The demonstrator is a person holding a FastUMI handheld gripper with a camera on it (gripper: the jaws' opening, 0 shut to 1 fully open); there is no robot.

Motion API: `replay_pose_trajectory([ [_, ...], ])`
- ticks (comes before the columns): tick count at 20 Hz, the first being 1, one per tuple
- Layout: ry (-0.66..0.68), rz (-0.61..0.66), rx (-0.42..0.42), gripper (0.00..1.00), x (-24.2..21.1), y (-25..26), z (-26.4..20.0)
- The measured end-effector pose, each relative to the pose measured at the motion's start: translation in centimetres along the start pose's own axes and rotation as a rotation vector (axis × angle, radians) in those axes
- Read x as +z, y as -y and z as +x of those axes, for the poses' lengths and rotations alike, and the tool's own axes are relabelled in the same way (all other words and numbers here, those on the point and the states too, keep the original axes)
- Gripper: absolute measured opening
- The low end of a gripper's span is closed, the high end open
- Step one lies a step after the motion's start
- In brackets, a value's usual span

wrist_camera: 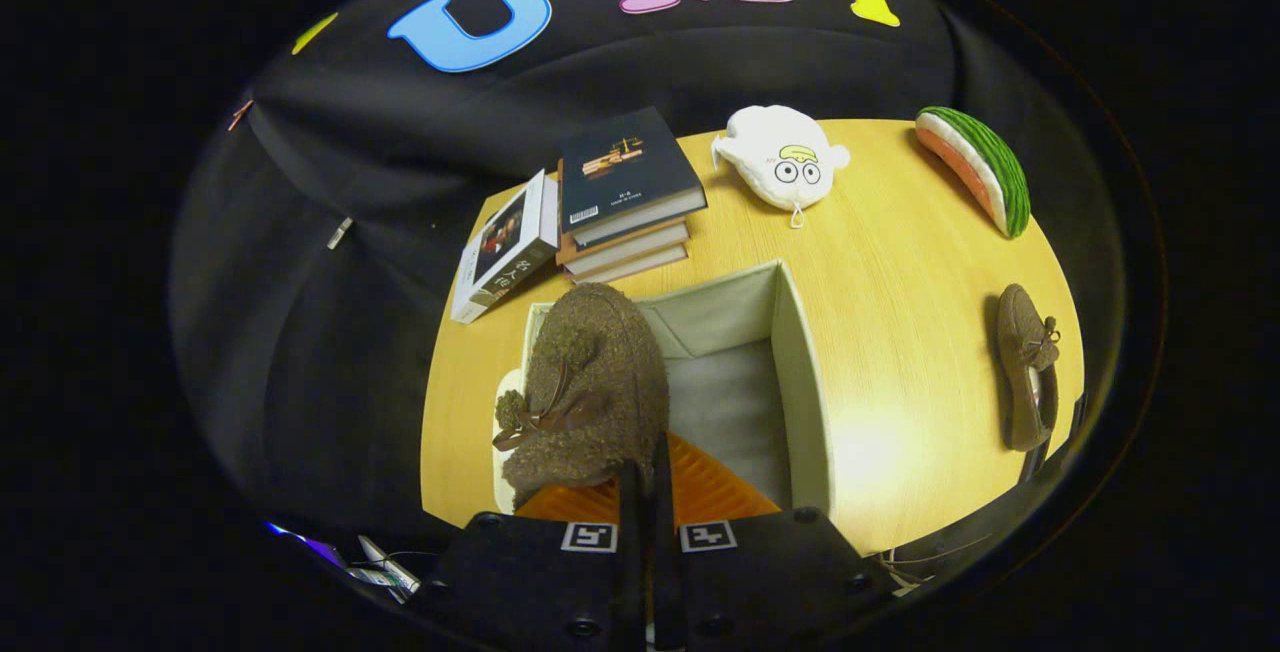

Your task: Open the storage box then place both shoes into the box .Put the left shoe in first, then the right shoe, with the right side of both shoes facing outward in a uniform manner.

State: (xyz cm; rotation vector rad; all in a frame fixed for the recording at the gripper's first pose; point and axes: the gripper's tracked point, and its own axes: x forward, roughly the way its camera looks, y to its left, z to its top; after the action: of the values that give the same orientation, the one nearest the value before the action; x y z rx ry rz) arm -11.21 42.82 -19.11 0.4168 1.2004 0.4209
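Fuzzy brown shoe [590,387] — fingers [632,492] pinching it, grip hidden

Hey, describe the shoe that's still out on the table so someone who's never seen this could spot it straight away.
Start at the open storage box ahead of the gripper, whose fingers pinch a fuzzy brown shoe over it. Beyond its right wall, near the table edge, the second brown shoe lies alone, below the watermelon-slice plush.

Storage box [800,372] stood open on the wooden table, pale fabric walls, empty grey floor showing on its right half. One brown fuzzy shoe [590,392] with a ribbon bow hung over the box's left side, just ahead of the fingers. Second brown shoe [1028,367] lay on the table well right of the box.
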Motion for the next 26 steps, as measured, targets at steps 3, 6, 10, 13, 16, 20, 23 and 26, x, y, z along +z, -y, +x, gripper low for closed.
replay_pose_trajectory([
  [3,-0.017,0.01,-0.021,0.08,-0.7,-0.1,1.7],
  [6,-0.021,0.004,-0.038,0.08,-0.9,-0.1,3.0],
  [10,-0.06,-0.041,-0.005,0.13,-2.2,-1.5,4.5],
  [13,-0.103,-0.074,0.054,0.41,-3.7,-2.8,4.1],
  [16,-0.06,-0.066,0.141,0.79,-2.8,-4.6,3.7],
  [20,-0.021,-0.055,0.198,0.99,-1.5,-5.0,2.1],
  [23,0.029,-0.055,0.234,0.99,-0.3,-4.8,0.3],
  [26,0.11,-0.06,0.264,0.98,1.4,-4.0,-2.1],
])
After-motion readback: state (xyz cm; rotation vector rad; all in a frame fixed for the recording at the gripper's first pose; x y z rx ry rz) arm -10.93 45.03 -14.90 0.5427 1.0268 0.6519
